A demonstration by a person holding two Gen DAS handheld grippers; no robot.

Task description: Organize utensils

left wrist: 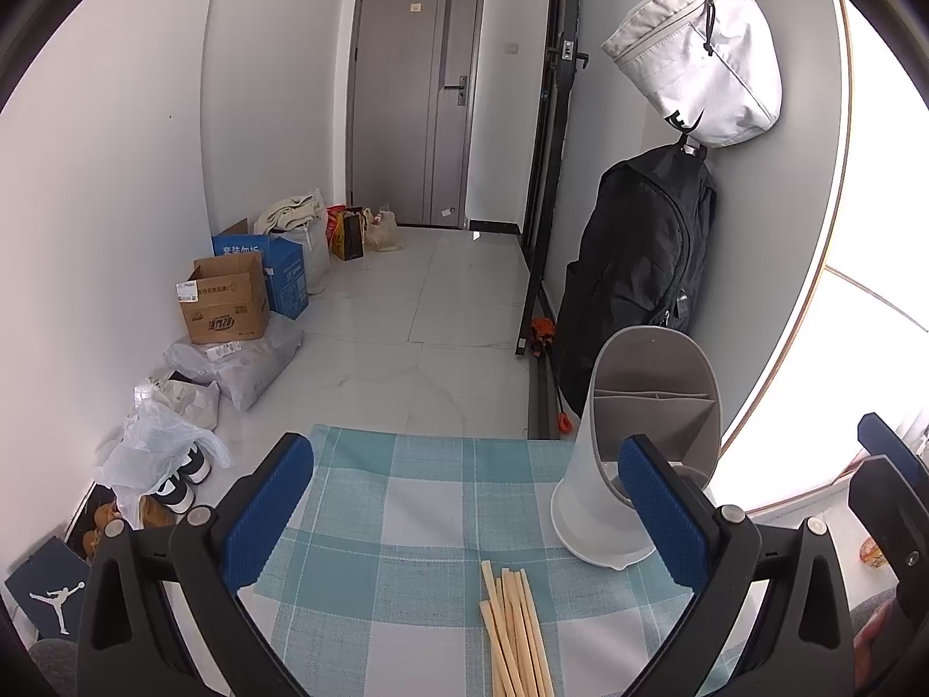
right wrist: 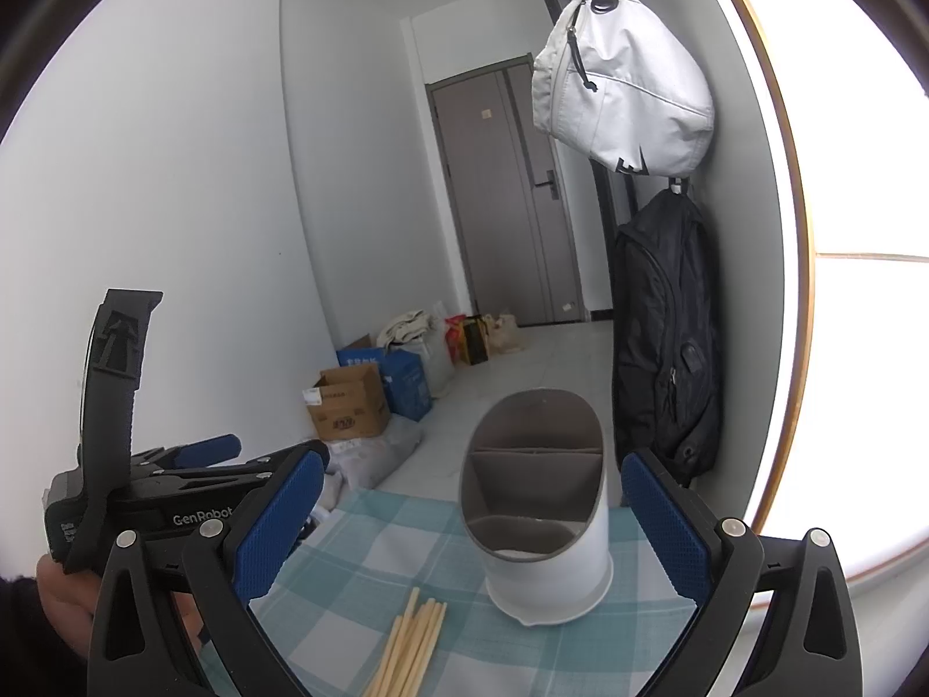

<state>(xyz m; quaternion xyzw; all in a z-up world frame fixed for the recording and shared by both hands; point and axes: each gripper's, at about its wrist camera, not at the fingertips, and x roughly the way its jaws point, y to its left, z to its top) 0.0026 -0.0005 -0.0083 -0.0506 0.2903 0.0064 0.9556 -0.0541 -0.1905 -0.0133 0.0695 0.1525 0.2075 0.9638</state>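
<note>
Both hand-held grippers point(left wrist: 464, 511) point(right wrist: 473, 517) gape empty above chopsticks point(left wrist: 514, 627), holder point(left wrist: 638, 447) near the table edge.

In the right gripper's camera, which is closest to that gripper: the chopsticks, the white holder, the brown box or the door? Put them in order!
From the right gripper:
1. Chopsticks, just below, on the checked cloth.
2. White holder, right behind them, upright.
3. Brown box, on the floor, left.
4. Door, farthest, down the hall.
</note>
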